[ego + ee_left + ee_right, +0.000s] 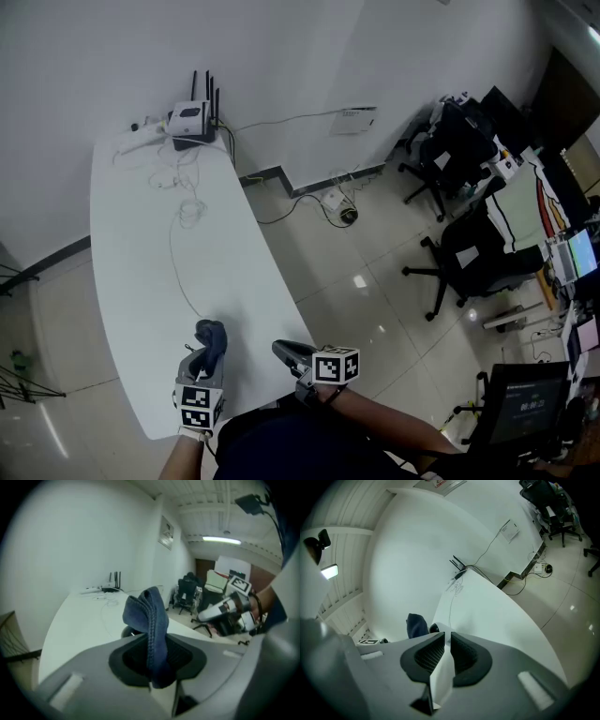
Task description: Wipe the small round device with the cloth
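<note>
Blue cloth [147, 616] sits clamped in left gripper [204, 364]; right gripper [446, 651] nearly closed, seemingly empty.

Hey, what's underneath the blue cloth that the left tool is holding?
Below the blue cloth, clamped in the left tool, a dark curved edge of the small round device shows on the white table. The cloth and tool cover the rest of it.

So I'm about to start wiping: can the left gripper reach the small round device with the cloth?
Probably yes. The left gripper is shut on the cloth, and the small round device sits on the table just beyond it, nothing between.
</note>
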### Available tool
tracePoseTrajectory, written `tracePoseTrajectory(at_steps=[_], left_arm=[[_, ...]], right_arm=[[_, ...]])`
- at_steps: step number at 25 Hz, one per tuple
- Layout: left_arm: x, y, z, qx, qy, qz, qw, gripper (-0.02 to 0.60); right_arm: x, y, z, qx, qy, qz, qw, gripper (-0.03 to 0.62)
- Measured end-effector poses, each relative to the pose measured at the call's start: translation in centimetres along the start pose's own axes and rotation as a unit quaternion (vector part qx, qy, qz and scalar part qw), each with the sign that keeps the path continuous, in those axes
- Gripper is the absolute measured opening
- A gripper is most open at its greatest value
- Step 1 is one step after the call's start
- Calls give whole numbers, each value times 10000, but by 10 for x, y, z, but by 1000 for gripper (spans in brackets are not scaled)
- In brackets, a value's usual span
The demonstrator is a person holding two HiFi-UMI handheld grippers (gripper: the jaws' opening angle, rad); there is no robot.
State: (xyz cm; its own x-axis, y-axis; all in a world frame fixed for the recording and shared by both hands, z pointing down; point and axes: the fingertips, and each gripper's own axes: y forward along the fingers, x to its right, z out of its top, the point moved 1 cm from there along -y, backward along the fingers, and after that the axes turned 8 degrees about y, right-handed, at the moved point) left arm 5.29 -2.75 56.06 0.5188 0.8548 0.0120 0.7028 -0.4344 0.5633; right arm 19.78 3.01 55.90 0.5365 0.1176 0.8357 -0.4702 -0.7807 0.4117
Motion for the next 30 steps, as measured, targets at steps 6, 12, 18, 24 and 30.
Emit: tracePoseTrajectory(at_steps=[6,12,18,24,30], left_arm=[[-8,-4,-14,258,-1466,-18,9889,87],[-24,14,-25,792,-3891,0,9178,87],[-33,18,-54,1058,-5594,261,8217,87],[-27,36,-89,1016,-6455,882,7518,87],[-26,33,-78,1090,-6390,972,7552,87]], right_arm=[[-1,3,-3,-89,-36,2,10000,46],[12,-20,21,64,-154,-95,9998,46],[3,0,11,-316,-255,-55,9992,46],[2,6,10,-650,-467,-21,9968,46],[0,7,14,-790,-561,172,9951,46]])
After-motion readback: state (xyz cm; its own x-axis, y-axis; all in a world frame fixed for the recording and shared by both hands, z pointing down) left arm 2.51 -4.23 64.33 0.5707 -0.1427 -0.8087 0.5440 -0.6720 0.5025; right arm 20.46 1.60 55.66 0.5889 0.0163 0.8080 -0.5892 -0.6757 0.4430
